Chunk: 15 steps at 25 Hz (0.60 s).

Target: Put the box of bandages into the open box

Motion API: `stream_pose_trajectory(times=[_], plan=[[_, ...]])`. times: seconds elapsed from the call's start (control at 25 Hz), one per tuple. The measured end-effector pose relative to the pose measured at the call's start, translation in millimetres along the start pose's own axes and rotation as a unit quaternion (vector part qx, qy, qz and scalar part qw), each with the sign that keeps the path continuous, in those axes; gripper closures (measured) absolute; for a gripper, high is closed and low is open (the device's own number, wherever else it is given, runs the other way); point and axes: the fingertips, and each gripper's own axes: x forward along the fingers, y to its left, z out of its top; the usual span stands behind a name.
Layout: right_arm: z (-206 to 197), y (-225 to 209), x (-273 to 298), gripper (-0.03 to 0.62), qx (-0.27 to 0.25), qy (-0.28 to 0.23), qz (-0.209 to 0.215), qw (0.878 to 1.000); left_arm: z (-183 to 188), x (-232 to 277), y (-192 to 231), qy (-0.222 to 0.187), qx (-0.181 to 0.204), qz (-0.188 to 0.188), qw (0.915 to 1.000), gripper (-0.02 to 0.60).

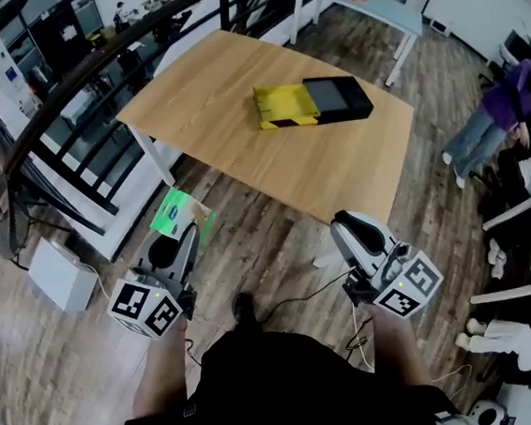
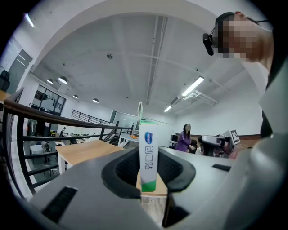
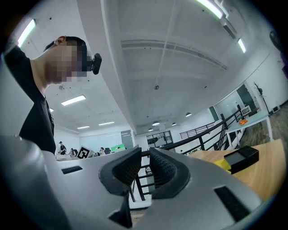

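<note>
The big wooden table stands in front of the person, on a floor of wood planks. On the table top lies the open box. It is a flat black tray, and a yellow part lies touching its left end. The inside of the tray looks dark grey and flat. I cannot tell if anything lies in it. In the right gripper view the open box shows far off to the right on the table.

The left gripper is out over the floor, just short of the near edge of the table. Its jaws are part way closed and press on the box of bandages from both sides. The box of bandages is white with a green end and a blue mark. It stands up tall between the jaws and is well apart from the open box.

The right gripper is also over the floor. Its jaws are only a little way apart, with a thin gap between the pads and nothing in it.
</note>
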Motion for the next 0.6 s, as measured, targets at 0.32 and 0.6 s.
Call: stream_pose_trajectory(times=[0.32,0.6], plan=[[-0.3,-13.1,70.6,0.549,0.001,0.011,0.007,1.000,16.4,16.5,62.3,-0.010,-0.011,0.001,0.9999,0.488],[3.0,-5.8,112.5,0.549,-0.003,0.008,0.007,1.000,31.5,8.8,102.3,-0.024,-0.006,0.003,0.9997,0.488]])
